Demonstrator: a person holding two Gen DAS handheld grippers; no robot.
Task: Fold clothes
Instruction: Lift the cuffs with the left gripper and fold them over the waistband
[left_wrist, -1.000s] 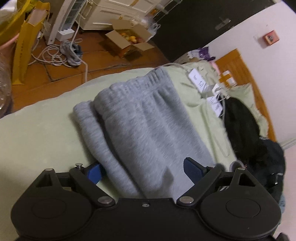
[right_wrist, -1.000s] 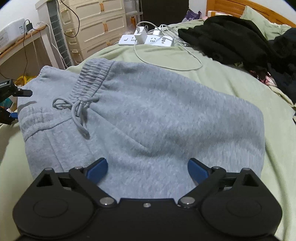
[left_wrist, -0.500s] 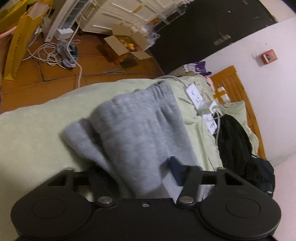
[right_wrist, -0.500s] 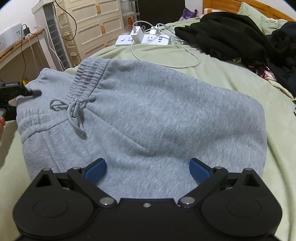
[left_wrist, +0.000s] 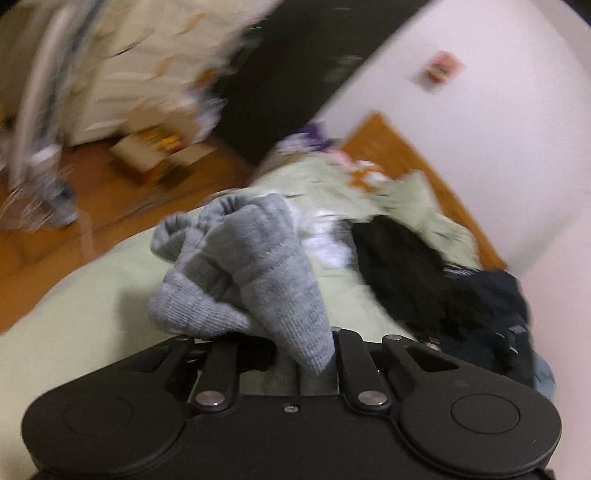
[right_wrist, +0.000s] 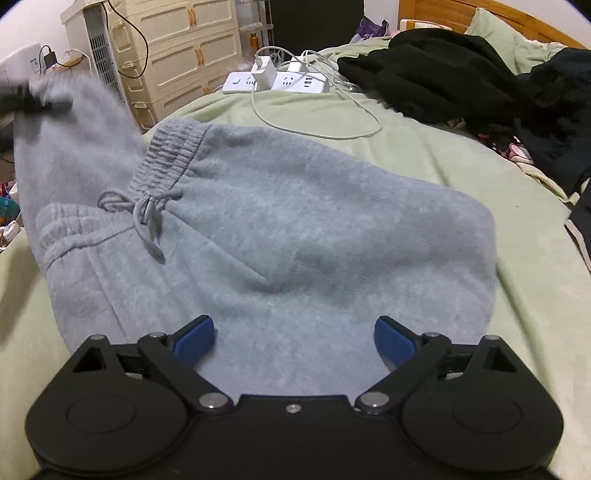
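Grey sweatpants (right_wrist: 295, 229) lie spread on the green bedsheet (right_wrist: 424, 147), with the waistband and drawstring (right_wrist: 147, 210) at the left. My left gripper (left_wrist: 299, 354) has its jaws closing tight on a bunched corner of the sweatpants (left_wrist: 255, 266), and that cloth hangs lifted off the bed. In the right wrist view the left gripper (right_wrist: 33, 101) shows blurred at the upper left, pulling the waistband corner up. My right gripper (right_wrist: 293, 338) hovers open just over the near part of the pants, with cloth under its blue pads (right_wrist: 194, 338) but not pinched.
Two white power strips (right_wrist: 277, 79) with a looping white cable lie beyond the pants. A heap of black clothes (right_wrist: 461, 85) covers the bed's far right. Cream drawers (right_wrist: 177, 62) stand past the bed edge. A cardboard box (left_wrist: 155, 155) sits on the wooden floor.
The left gripper went from open around the waistband edge to shut on it, then rose and rolled, lifting the cloth. The right gripper stayed put and open.
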